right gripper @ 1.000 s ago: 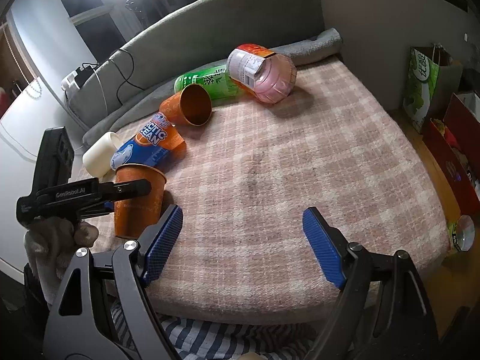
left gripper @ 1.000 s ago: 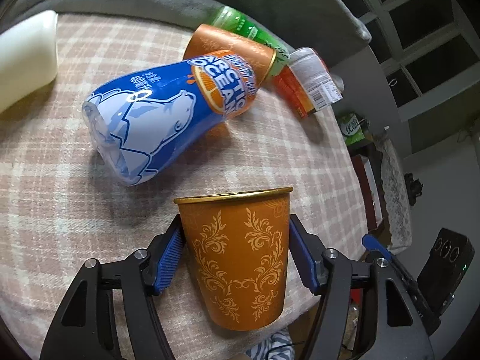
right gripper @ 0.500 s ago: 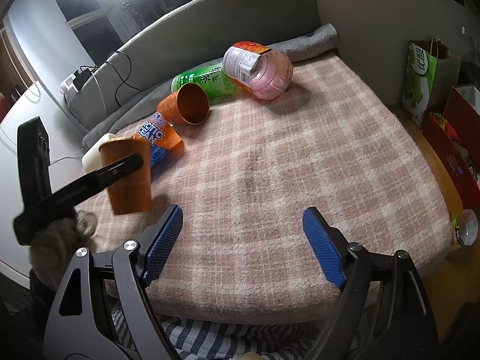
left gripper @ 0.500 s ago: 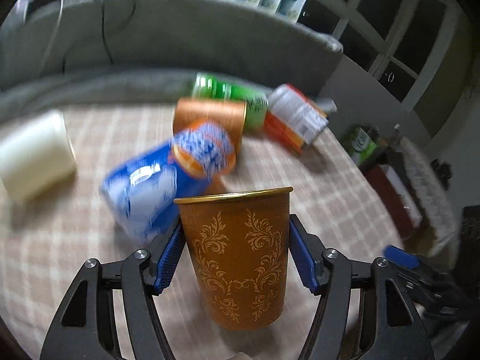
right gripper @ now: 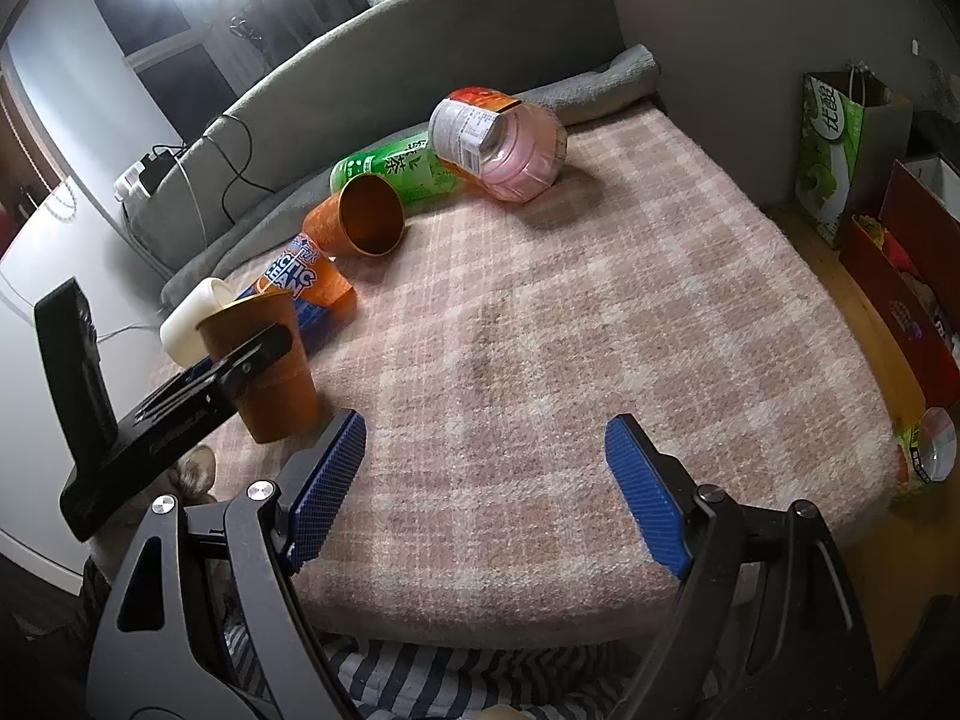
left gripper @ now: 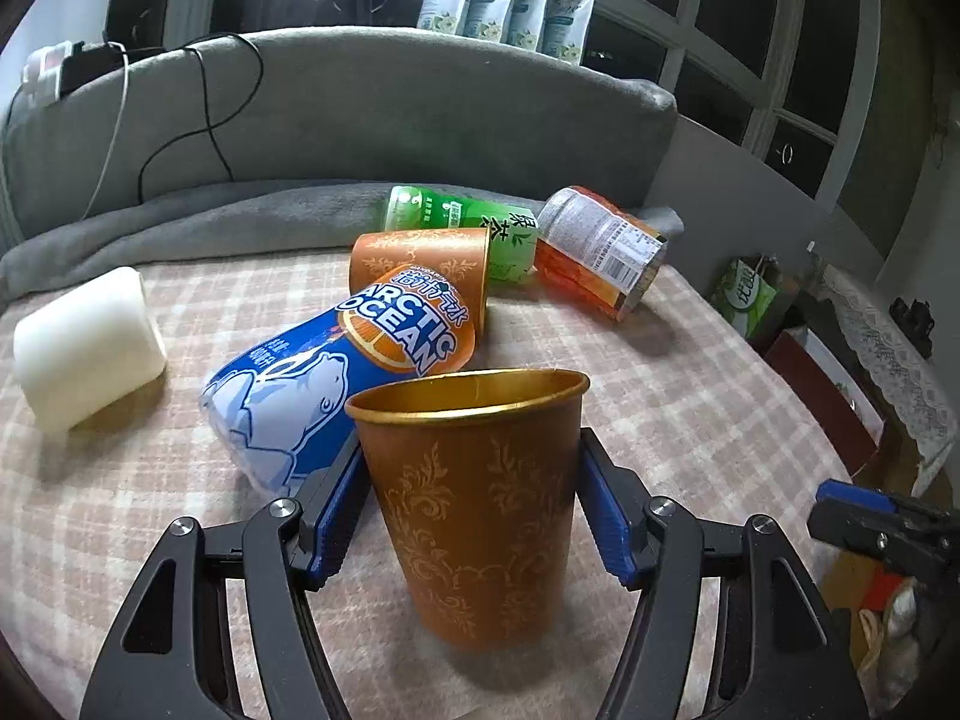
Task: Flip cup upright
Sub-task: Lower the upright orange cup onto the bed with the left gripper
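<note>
An orange cup with a gold rim and leaf pattern stands mouth up between the blue pads of my left gripper, which is shut on its sides. Its base is at the checked blanket near the front left edge. The same cup shows in the right wrist view with a left finger across it. A second orange cup lies on its side further back, also in the right wrist view. My right gripper is open and empty over the front edge.
A blue Arctic Ocean bottle, a green tea bottle, an orange-labelled jar and a white cylinder lie on the blanket. A grey sofa back runs behind. Bags and boxes stand on the right.
My left gripper has tilted up and set the orange cup down onto the blanket, upright. The right gripper has stayed where it was, open.
</note>
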A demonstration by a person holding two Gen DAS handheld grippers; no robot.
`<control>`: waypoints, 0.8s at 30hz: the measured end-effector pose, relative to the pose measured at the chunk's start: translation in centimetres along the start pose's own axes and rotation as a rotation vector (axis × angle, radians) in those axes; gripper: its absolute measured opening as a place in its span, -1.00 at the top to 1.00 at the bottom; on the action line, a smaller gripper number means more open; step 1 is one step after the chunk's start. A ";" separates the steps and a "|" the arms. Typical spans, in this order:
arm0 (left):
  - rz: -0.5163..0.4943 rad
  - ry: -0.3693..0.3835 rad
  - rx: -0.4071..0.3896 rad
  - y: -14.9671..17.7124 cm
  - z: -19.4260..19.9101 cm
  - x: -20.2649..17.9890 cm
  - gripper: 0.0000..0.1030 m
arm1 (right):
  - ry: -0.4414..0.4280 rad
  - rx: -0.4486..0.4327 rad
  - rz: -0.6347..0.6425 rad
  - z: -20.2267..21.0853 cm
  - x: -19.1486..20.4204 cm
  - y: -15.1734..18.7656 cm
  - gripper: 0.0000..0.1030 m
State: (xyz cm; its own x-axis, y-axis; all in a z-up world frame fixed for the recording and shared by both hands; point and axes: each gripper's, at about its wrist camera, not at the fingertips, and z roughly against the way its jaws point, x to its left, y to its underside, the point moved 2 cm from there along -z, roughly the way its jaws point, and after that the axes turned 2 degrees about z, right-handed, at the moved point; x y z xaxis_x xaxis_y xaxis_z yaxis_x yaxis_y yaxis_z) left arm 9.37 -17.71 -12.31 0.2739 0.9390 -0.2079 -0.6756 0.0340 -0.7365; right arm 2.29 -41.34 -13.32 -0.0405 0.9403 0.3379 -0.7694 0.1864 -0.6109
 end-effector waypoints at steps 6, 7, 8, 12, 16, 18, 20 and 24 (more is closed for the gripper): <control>-0.021 0.005 -0.005 0.6 0.9 -0.5 -0.27 | -0.009 0.000 0.007 0.0 0.5 0.1 -0.64; -0.022 0.009 -0.003 0.7 1.0 -0.6 -0.27 | -0.010 -0.001 0.008 0.0 0.5 0.2 -0.64; -0.024 0.013 -0.002 0.8 1.2 -0.6 -0.27 | -0.010 -0.002 0.007 0.0 0.6 0.2 -0.64; -0.039 0.025 0.001 1.2 1.6 -1.1 -0.27 | -0.011 -0.005 0.006 0.0 0.6 0.2 -0.64; -0.052 0.032 -0.001 1.7 2.0 -1.5 -0.27 | -0.015 -0.009 0.011 0.2 0.8 0.3 -0.64; -0.059 0.032 -0.003 2.0 2.2 -1.7 -0.27 | -0.016 -0.012 0.016 0.3 1.1 0.4 -0.64; -0.068 0.035 0.000 2.0 2.3 -1.8 -0.27 | -0.017 -0.014 0.019 0.5 1.2 0.6 -0.64; -0.078 0.040 0.003 2.3 2.6 -2.1 -0.27 | -0.019 -0.017 0.019 0.7 1.4 0.8 -0.64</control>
State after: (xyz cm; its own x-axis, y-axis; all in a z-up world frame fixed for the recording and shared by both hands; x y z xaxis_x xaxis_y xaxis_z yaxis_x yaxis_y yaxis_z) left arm 5.50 -18.74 -11.91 0.3530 0.9189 -0.1761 -0.6529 0.1072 -0.7498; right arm 1.22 -40.11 -12.88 -0.0670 0.9382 0.3394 -0.7576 0.1735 -0.6292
